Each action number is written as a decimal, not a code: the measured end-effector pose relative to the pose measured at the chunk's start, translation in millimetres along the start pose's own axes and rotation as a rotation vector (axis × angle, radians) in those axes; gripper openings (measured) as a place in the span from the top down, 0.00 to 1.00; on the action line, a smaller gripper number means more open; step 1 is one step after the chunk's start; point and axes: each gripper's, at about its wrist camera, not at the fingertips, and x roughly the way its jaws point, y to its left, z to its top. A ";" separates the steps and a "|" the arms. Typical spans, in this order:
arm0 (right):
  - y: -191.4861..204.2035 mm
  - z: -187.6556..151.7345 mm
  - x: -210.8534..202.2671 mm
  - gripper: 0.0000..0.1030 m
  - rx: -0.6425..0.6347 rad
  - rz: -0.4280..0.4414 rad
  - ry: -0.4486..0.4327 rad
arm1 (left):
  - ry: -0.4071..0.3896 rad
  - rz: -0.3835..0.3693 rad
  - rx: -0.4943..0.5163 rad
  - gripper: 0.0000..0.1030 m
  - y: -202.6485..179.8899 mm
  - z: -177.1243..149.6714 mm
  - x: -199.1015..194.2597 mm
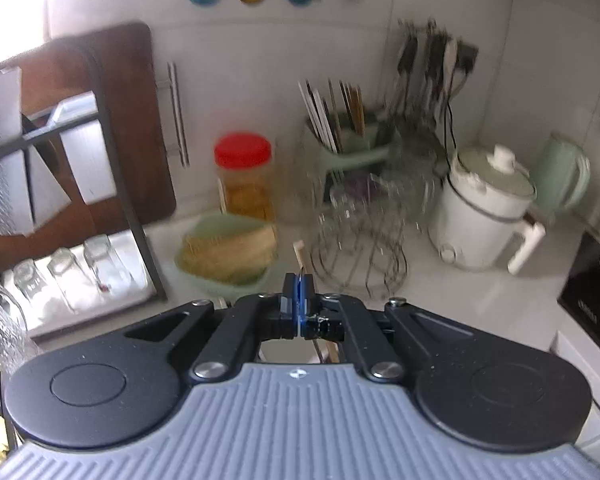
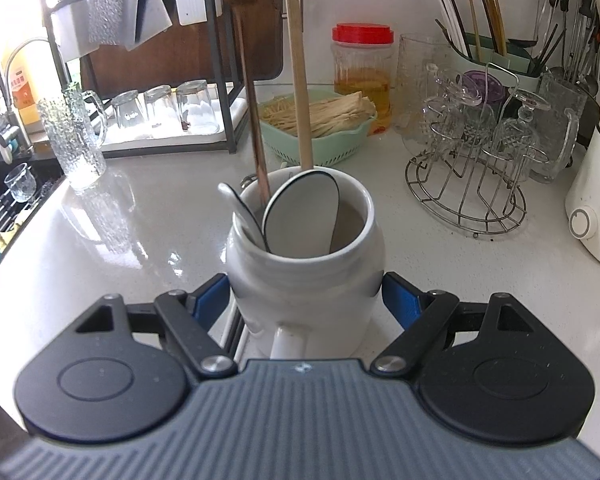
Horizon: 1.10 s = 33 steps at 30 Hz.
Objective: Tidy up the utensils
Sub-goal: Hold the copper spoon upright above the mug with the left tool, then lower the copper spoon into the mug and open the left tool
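Jaws of the right gripper [image 2: 305,300] clamp the white ceramic utensil jar [image 2: 303,280] on the worktop [image 2: 140,232]; left gripper [image 1: 298,300] jaws are together.

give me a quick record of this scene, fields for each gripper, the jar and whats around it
left gripper: shut on a thin utensil handle, view blurred
right gripper: clamped on the white jar
jar contents: wooden-handled spoon, small white spoon, dark thin handle
behind jar: green basket, red-lidded jar
right of jar: wire glass rack
surface: white counter
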 end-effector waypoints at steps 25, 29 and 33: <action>-3.1 5.2 5.4 0.17 -0.035 0.024 0.007 | 0.470 -0.158 -0.019 0.99 -11.4 0.7 60.8; -3.6 5.0 5.0 0.17 -0.042 0.032 0.006 | 0.468 -0.150 -0.045 0.99 -11.0 -1.7 62.6; -5.4 4.7 4.9 0.17 -0.053 0.045 0.004 | 0.462 -0.125 -0.076 0.92 -8.9 -3.0 62.7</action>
